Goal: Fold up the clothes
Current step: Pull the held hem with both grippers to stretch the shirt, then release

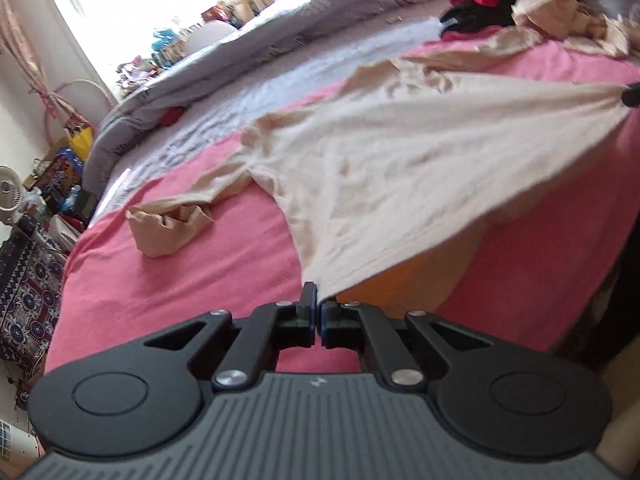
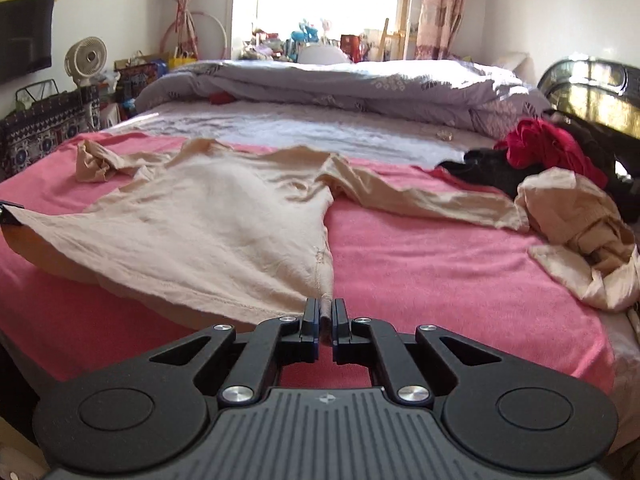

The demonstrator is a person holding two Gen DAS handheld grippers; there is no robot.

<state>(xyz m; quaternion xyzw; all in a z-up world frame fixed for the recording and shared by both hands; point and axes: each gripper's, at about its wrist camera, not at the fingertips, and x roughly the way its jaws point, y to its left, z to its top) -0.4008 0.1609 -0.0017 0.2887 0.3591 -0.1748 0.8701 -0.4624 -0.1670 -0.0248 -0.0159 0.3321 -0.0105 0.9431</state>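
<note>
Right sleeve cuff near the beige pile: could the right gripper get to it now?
Probably not yet: the right gripper is shut on the shirt hem. The path to the cuff looks free.

left wrist — low, close, looks across bed (image 1: 160, 300) | right wrist — same | shared: beige shirt (image 1: 400, 168)
</note>
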